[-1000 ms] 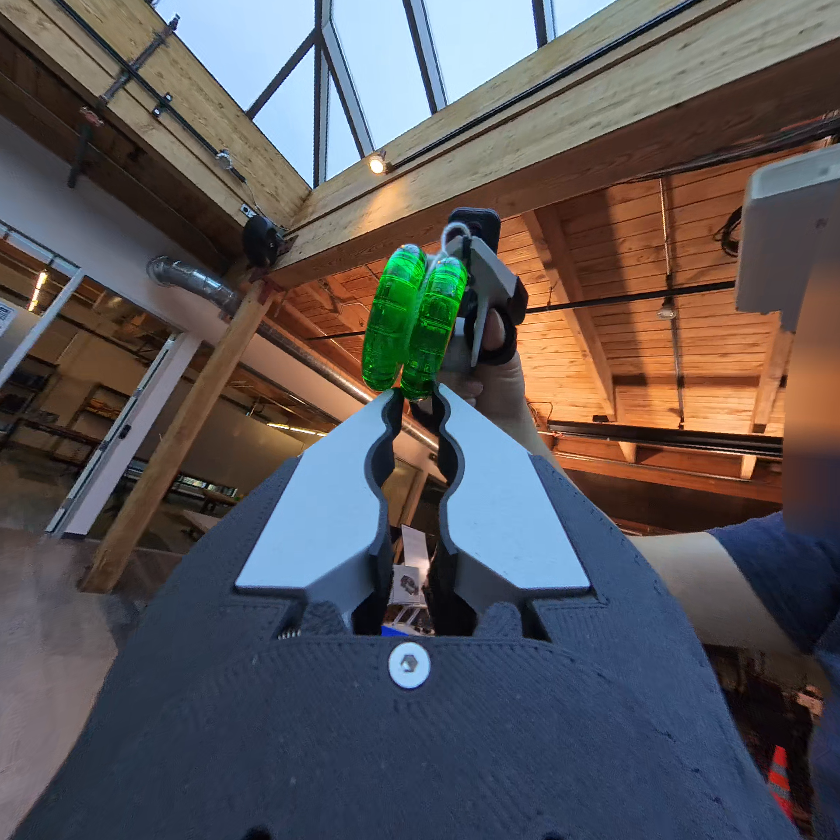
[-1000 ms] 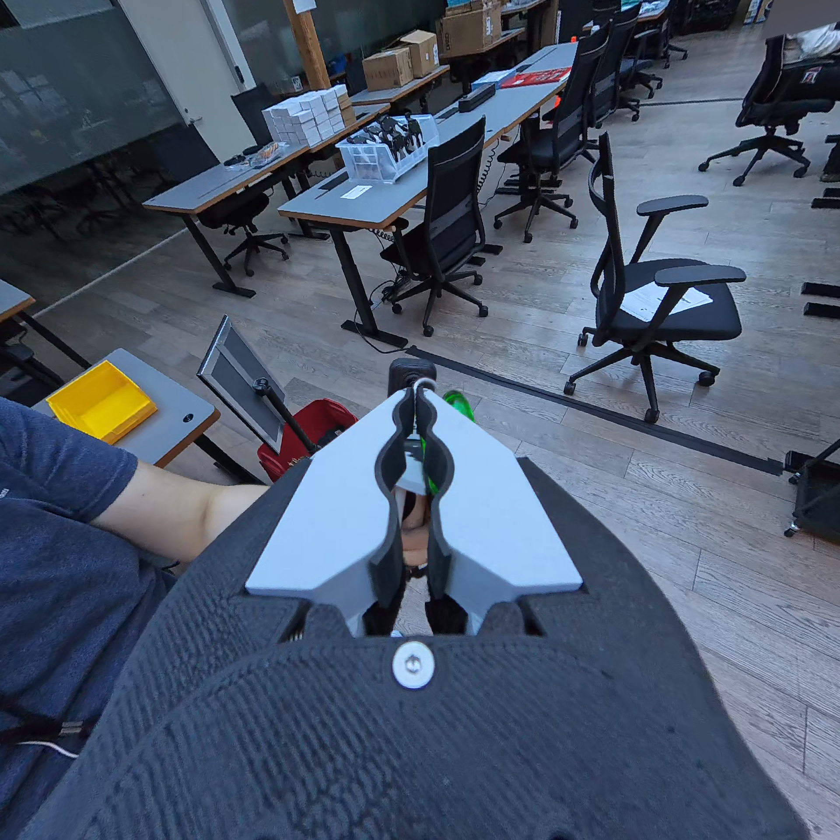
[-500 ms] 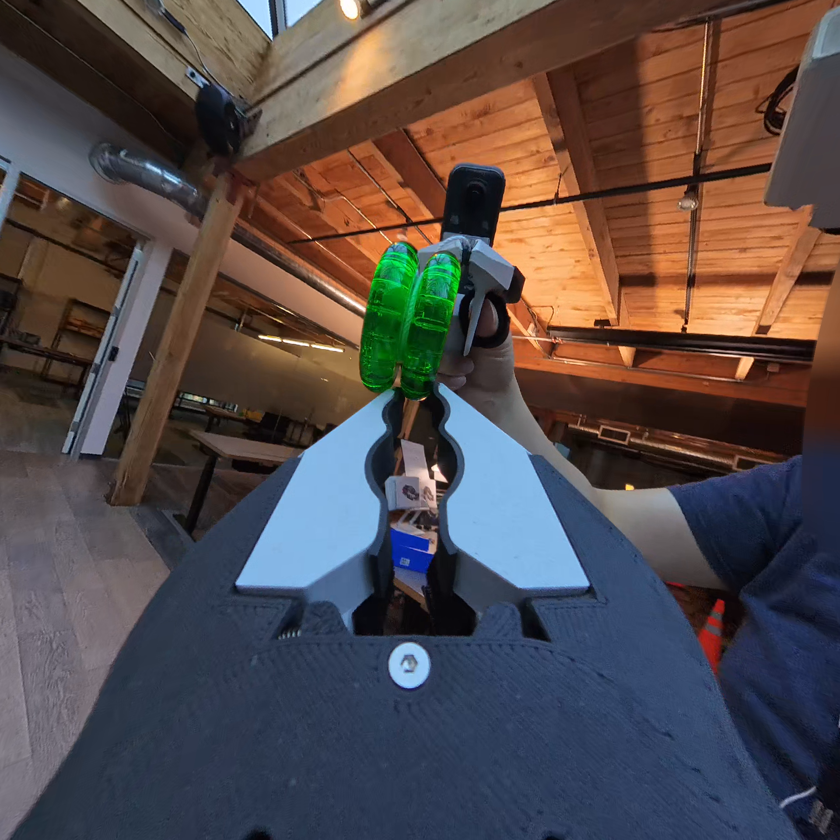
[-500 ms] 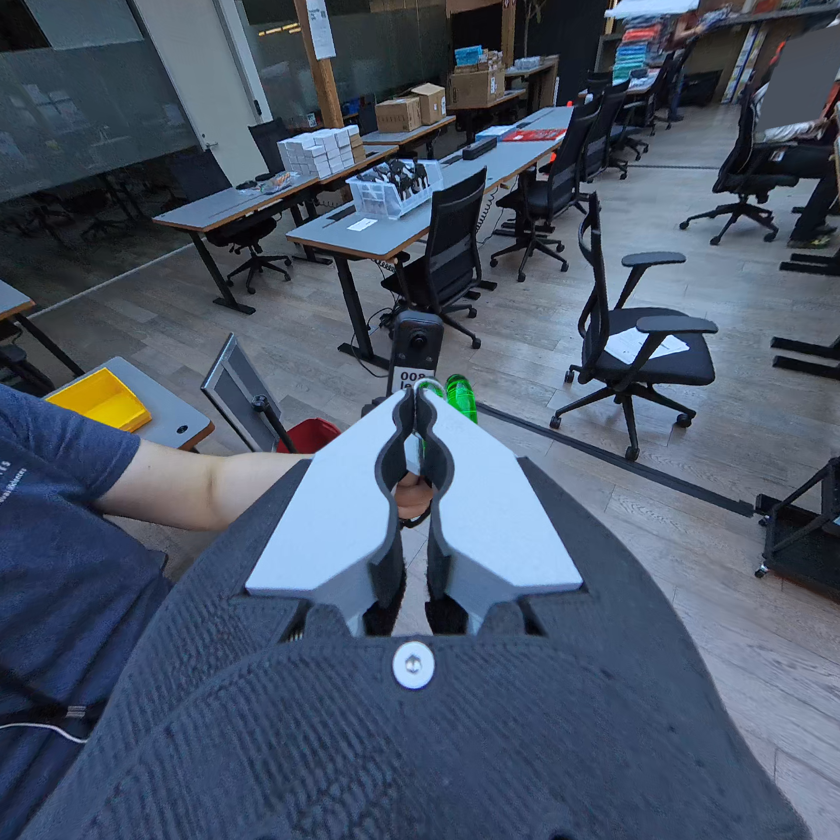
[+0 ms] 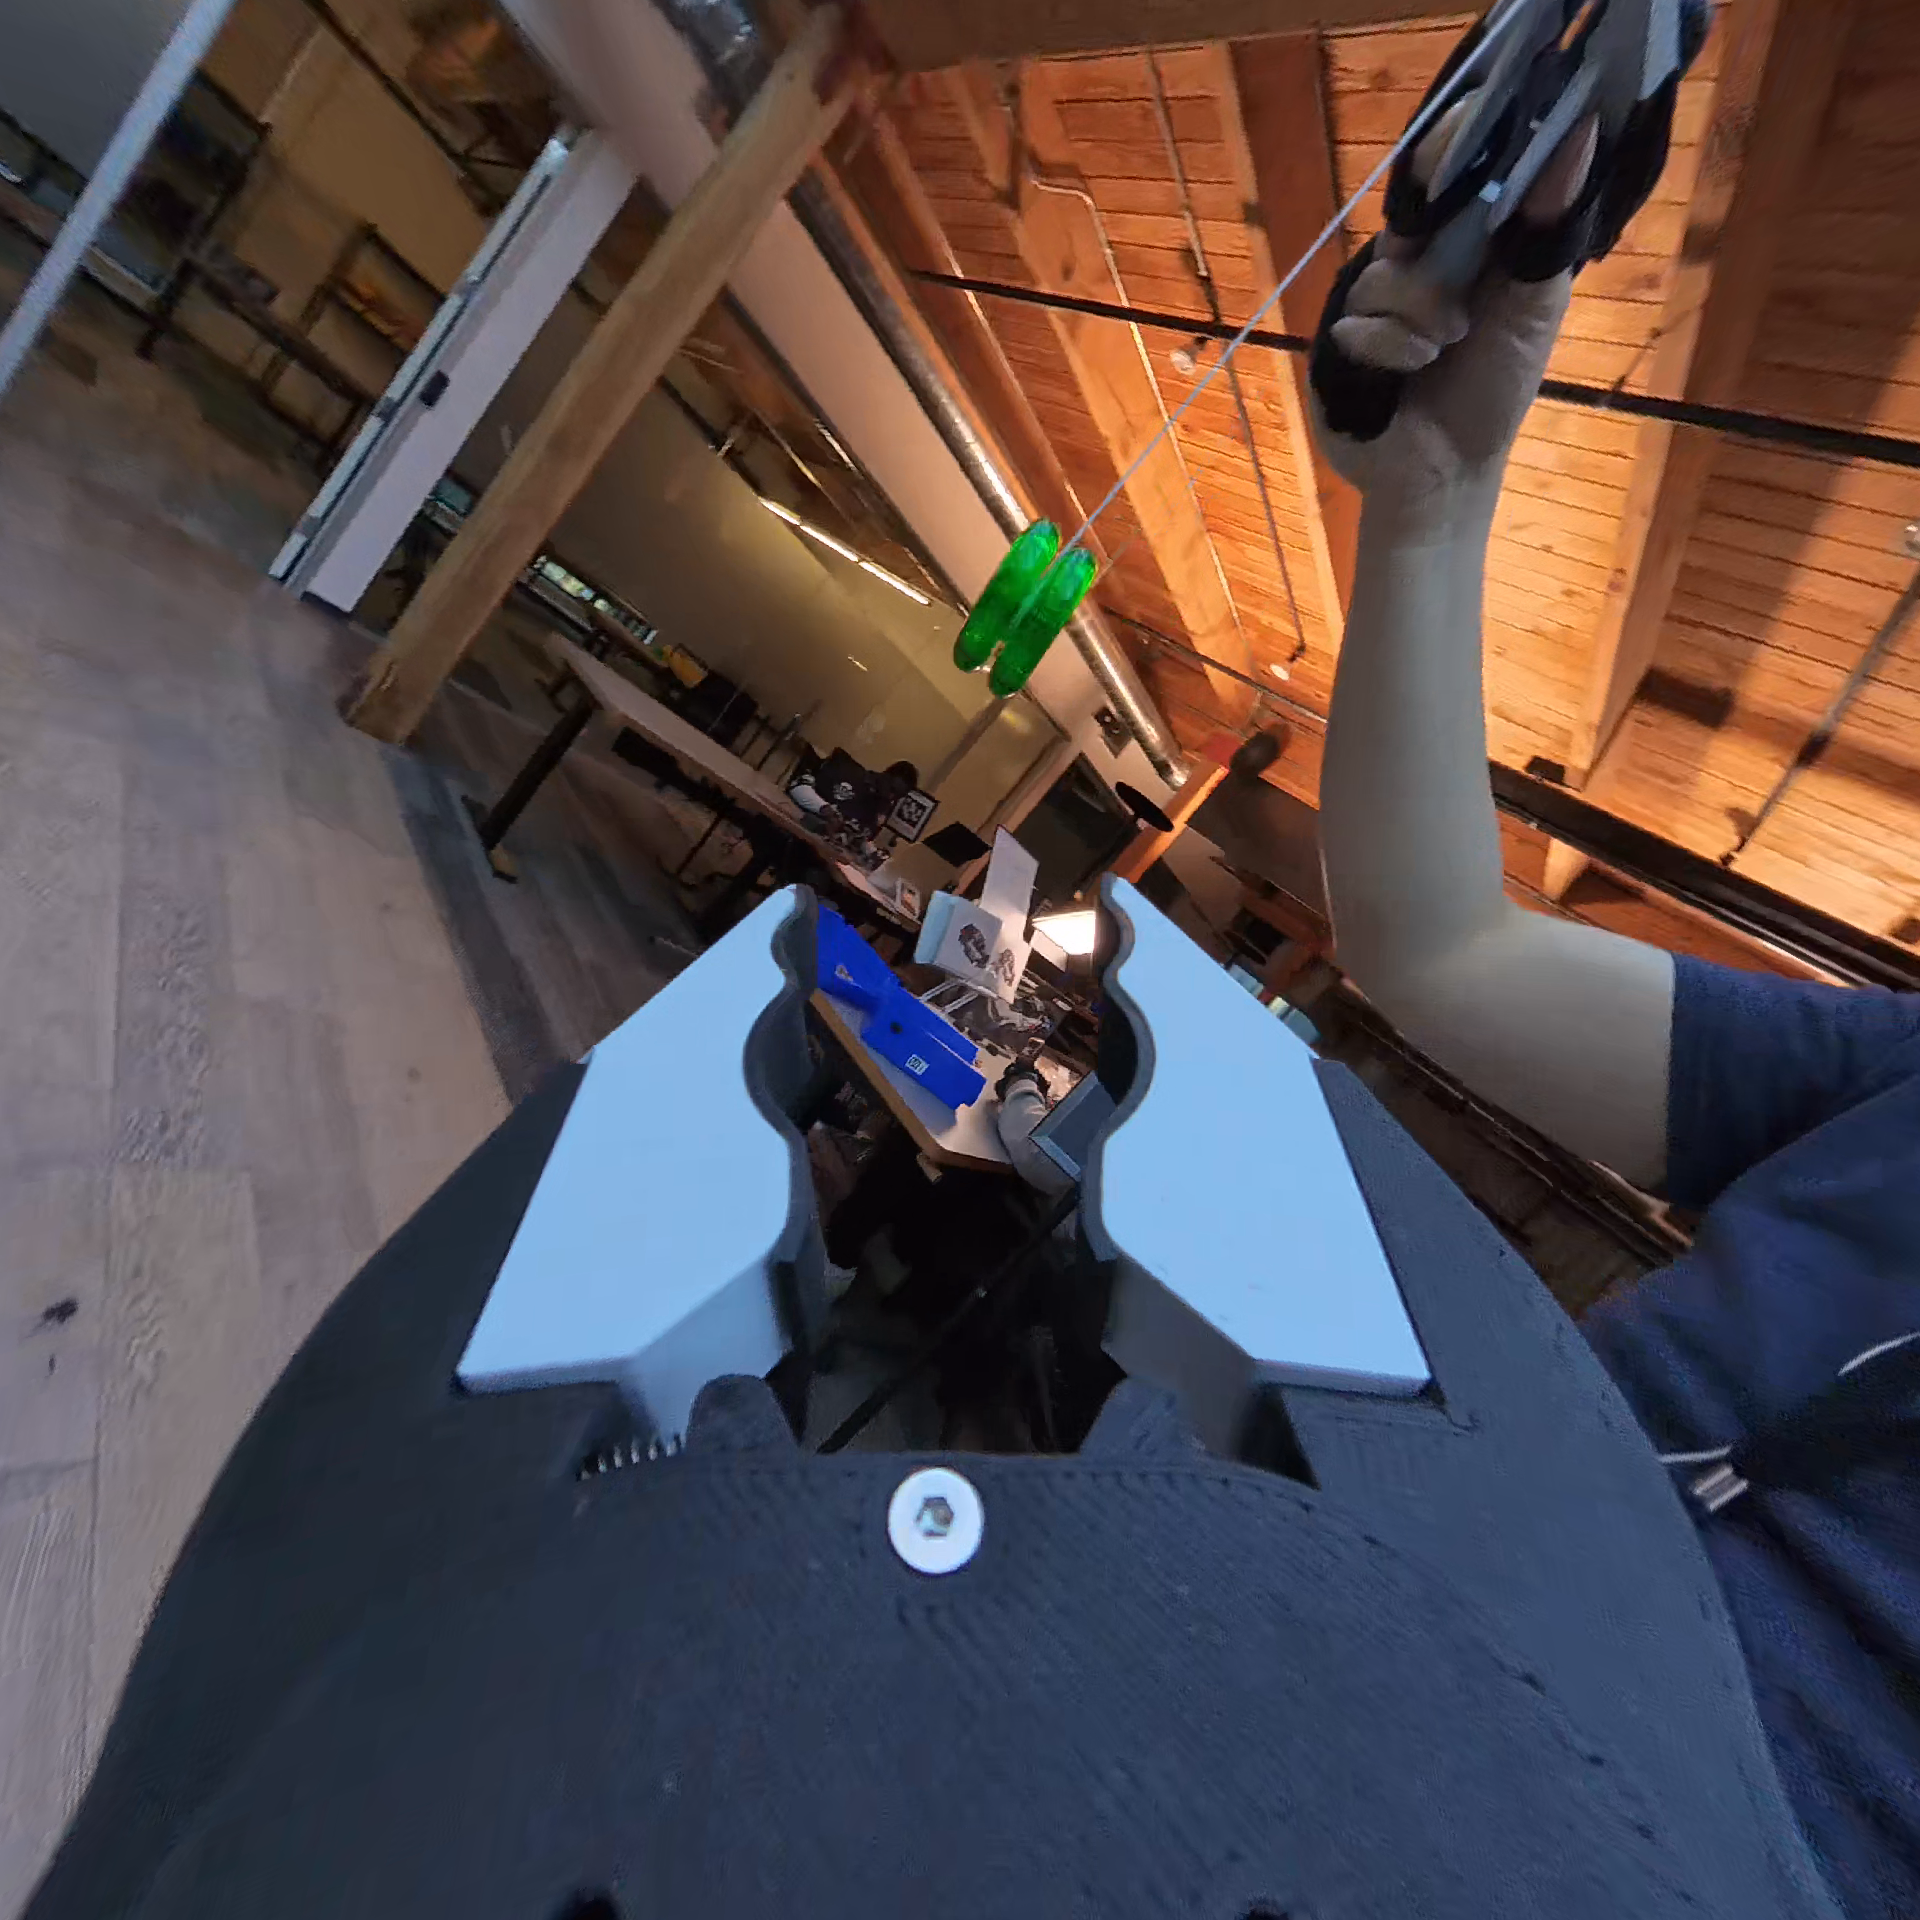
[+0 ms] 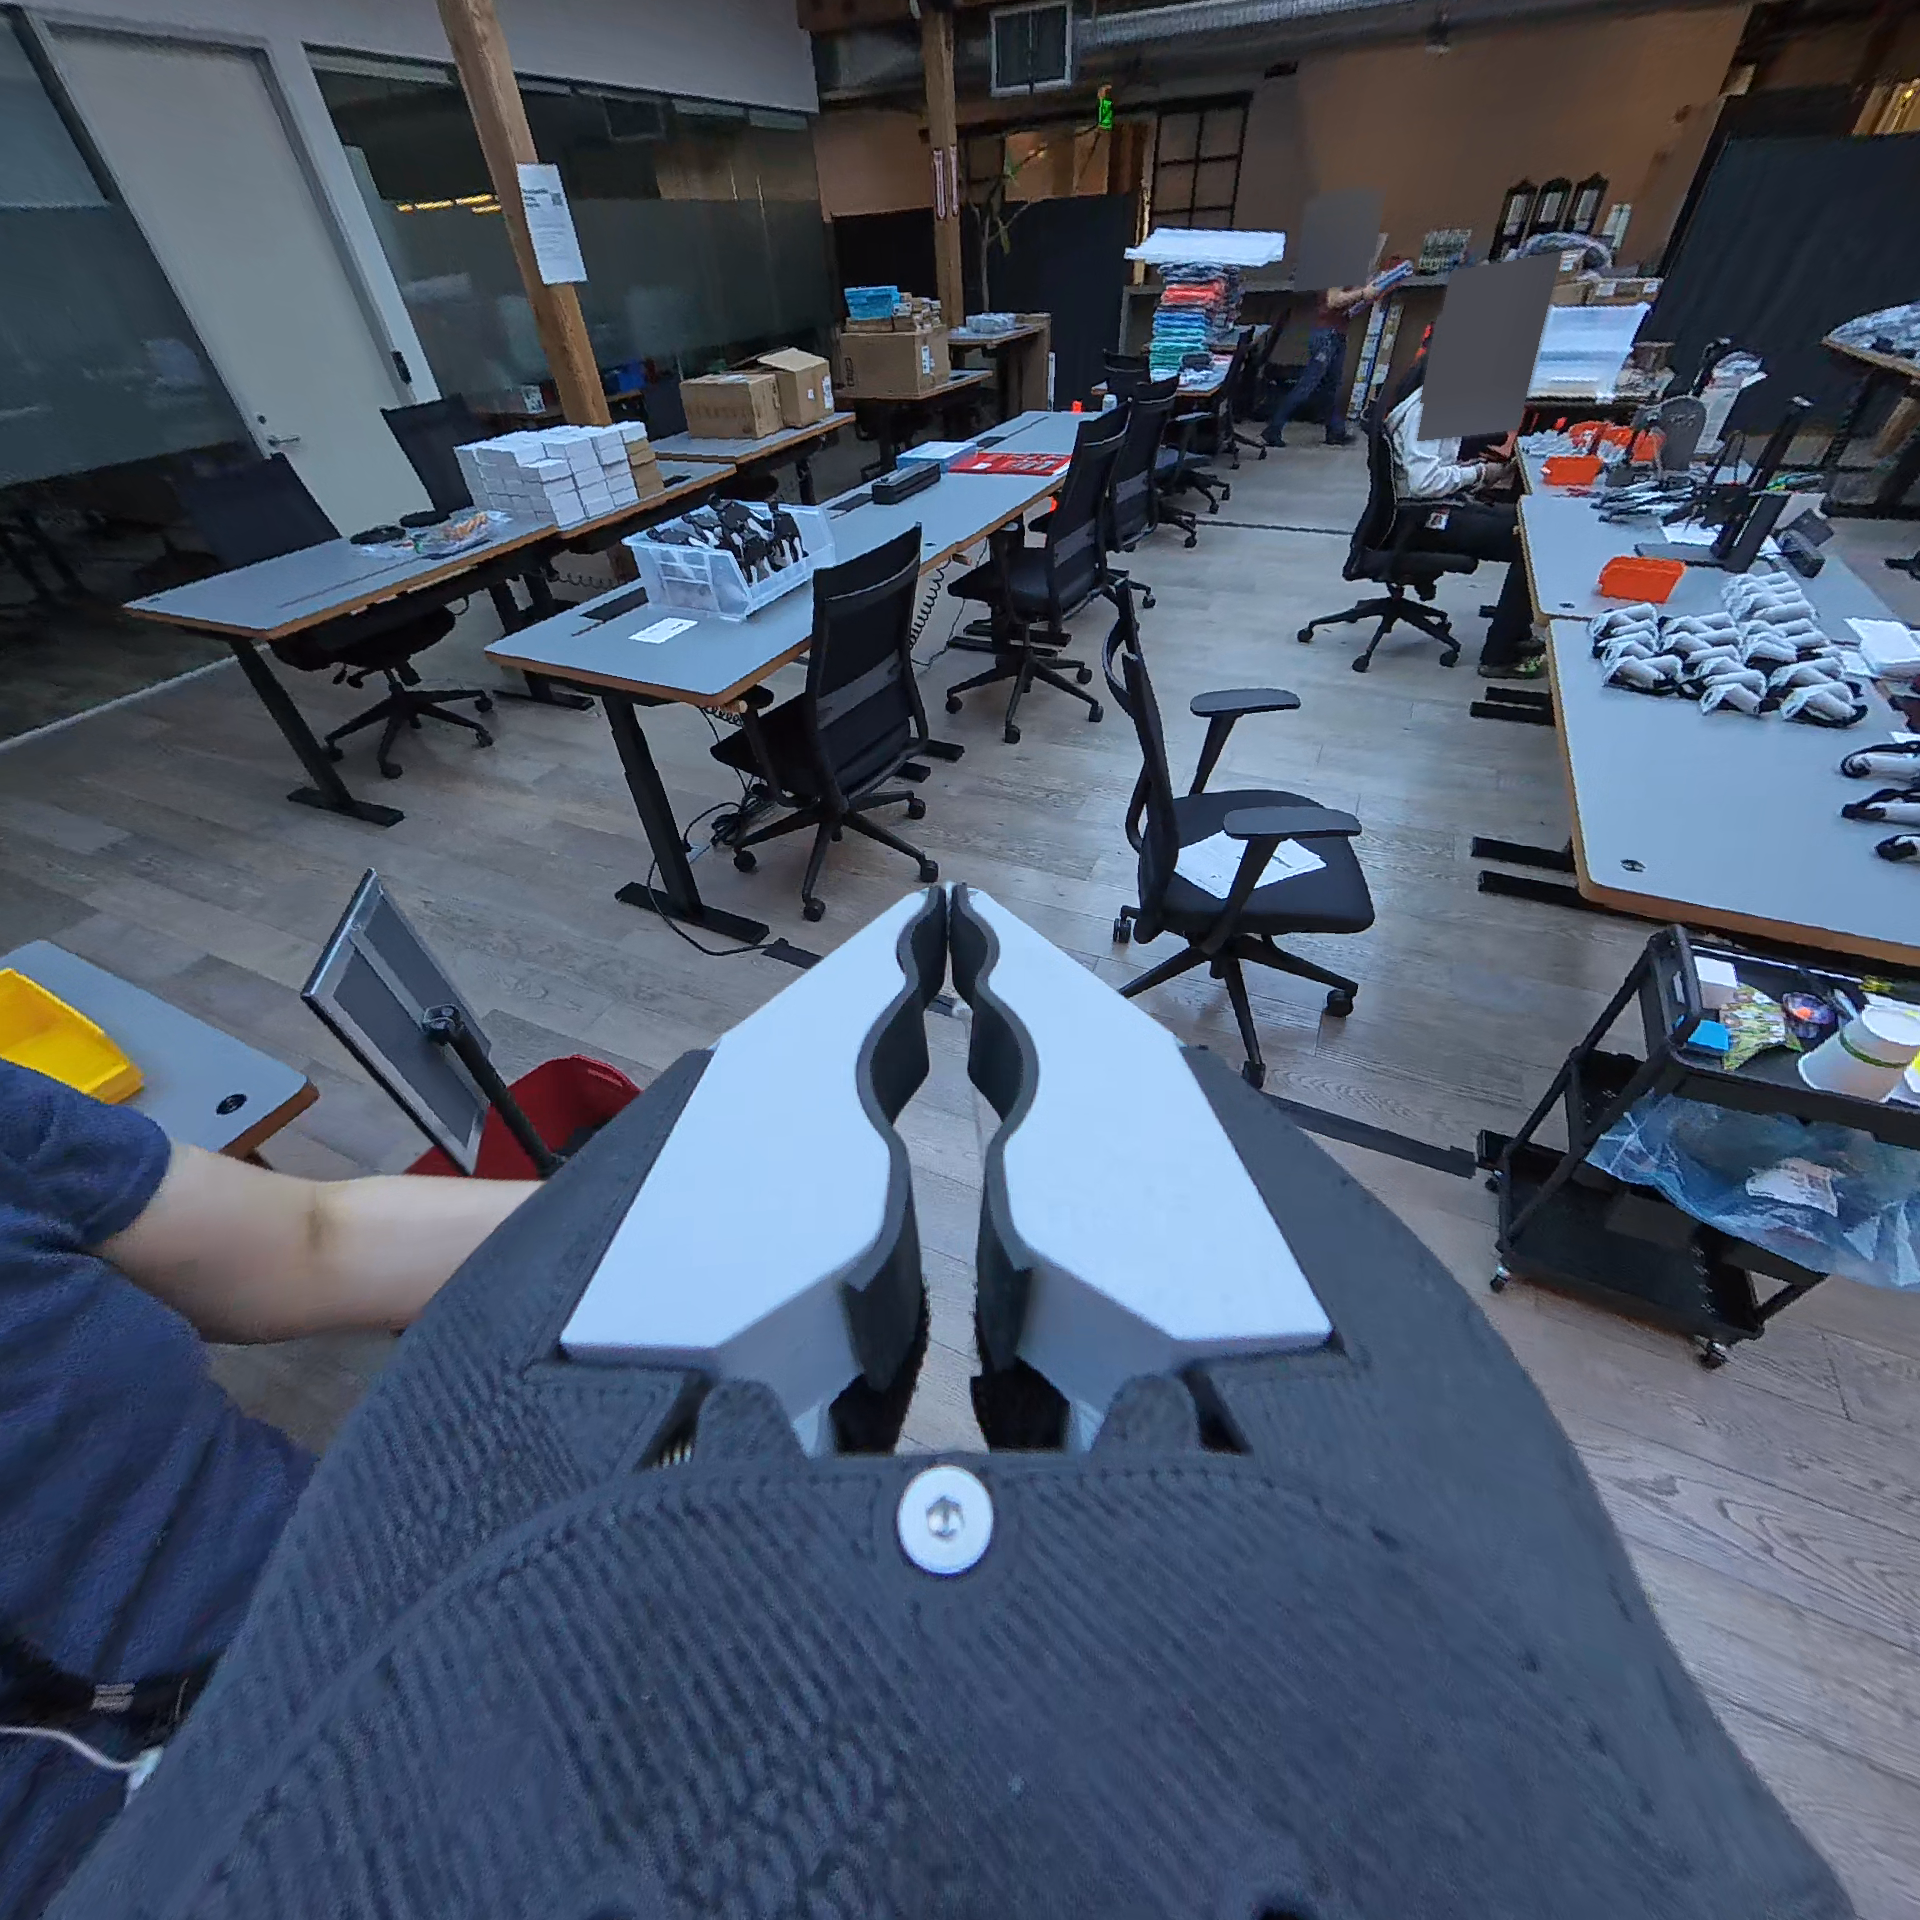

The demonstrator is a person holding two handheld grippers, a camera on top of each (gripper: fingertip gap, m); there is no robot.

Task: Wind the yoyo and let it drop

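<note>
The green translucent yoyo (image 5: 1023,608) hangs in the air on its white string (image 5: 1236,343), ahead of and above my left gripper (image 5: 954,899). The left gripper is open and empty, its jaws wide apart. The string runs taut up to my right gripper (image 5: 1507,94), held high at the top right of the left wrist view and blurred. In the right wrist view the right gripper (image 6: 951,896) has its jaws pressed together; the string and the yoyo are hidden there.
A wooden post (image 5: 603,384) stands to the left. Below the right gripper are desks (image 6: 727,634), office chairs (image 6: 1236,862), a black cart (image 6: 1704,1143), a screen on a stand (image 6: 400,1018) and a yellow bin (image 6: 52,1039). People sit at the far desks. About 35 cm separates my left fingertips from my right.
My left gripper has opened and let go of the yoyo, which has fallen away on its string. The right gripper has risen with the string.
</note>
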